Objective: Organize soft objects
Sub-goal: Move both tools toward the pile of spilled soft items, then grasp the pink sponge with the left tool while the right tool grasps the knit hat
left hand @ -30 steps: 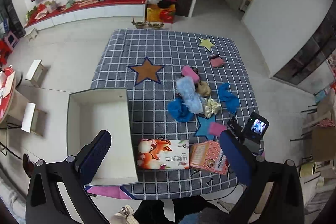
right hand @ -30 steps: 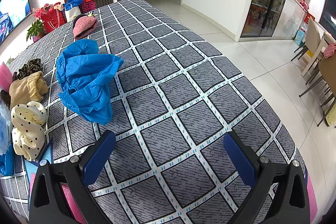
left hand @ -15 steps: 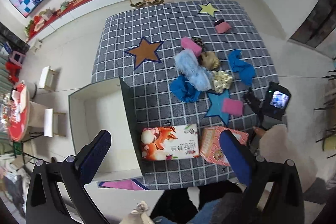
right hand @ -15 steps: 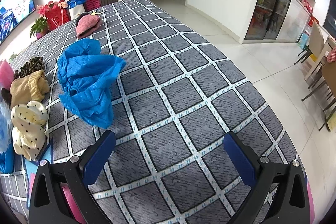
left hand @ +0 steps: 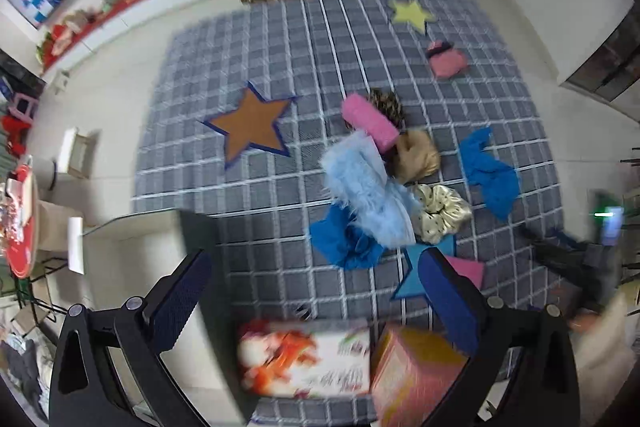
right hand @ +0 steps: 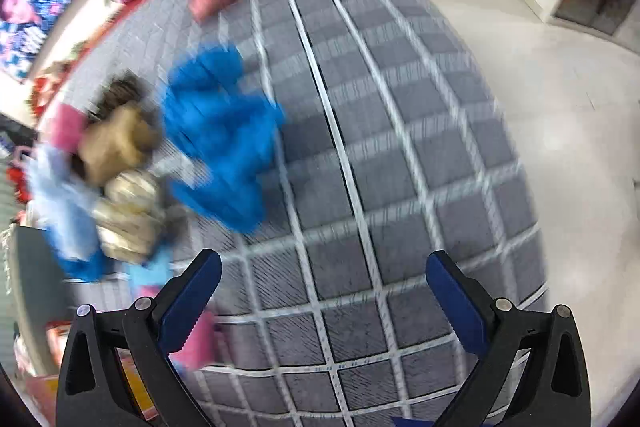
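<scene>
Soft things lie in a heap on the grey checked mat (left hand: 280,67): a light blue fluffy piece (left hand: 364,187), a pink roll (left hand: 370,123), a tan piece (left hand: 416,157), a dotted cream scrunchie (left hand: 440,211), a dark blue cloth (left hand: 346,247), a blue cloth (left hand: 490,175) and a pink hat (left hand: 446,61). My left gripper (left hand: 316,303) is open and empty, high above the mat's near side. My right gripper (right hand: 324,297) is open and empty over the mat, near the blue cloth (right hand: 218,139). Both views are blurred.
An open white box (left hand: 132,231) stands at the mat's near left. A picture box (left hand: 304,363) and a pink carton (left hand: 416,367) lie at the near edge. A pink block (left hand: 466,269) rests on a blue star. A TV and red shelf line the far wall.
The left gripper has dropped closer to the heap and turned. The right gripper has swung up and left, bringing the heap more into its view. Both stay open.
</scene>
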`<state>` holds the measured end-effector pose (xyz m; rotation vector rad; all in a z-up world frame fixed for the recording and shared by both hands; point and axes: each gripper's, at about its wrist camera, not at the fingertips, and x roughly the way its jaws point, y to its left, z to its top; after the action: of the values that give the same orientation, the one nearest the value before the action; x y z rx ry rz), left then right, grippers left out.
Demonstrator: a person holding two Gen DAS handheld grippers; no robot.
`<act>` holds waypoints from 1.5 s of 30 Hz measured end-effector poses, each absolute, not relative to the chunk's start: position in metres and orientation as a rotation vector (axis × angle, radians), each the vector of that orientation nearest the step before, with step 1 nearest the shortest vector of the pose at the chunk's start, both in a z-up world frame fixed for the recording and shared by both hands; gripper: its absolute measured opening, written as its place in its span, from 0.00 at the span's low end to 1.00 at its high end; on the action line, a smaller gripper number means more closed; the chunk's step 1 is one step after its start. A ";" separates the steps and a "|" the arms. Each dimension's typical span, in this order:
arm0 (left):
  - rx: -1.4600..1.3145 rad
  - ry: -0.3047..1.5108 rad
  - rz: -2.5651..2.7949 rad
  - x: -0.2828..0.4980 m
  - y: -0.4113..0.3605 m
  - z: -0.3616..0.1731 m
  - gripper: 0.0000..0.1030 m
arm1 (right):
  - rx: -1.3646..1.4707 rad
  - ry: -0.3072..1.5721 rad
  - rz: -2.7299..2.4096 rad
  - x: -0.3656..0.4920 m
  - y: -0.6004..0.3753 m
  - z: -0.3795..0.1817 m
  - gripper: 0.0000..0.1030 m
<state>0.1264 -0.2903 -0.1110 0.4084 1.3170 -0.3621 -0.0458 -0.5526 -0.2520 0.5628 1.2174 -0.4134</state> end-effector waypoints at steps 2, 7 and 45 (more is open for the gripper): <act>0.431 1.351 -0.310 0.144 -0.303 -0.148 1.00 | 0.496 1.183 -0.375 -0.026 -0.559 -0.231 1.00; 0.468 1.438 -0.285 0.164 -0.326 -0.205 1.00 | 0.366 1.304 -0.321 0.043 -0.562 -0.255 1.00; 0.308 1.778 -0.178 0.283 -0.396 -0.235 0.28 | 0.267 1.430 -0.312 0.305 -0.624 -0.297 0.44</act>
<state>0.2831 -0.3957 -0.2348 0.3079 1.7783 -0.1778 0.3055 -0.6236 -0.2970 0.2666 1.4304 -0.3116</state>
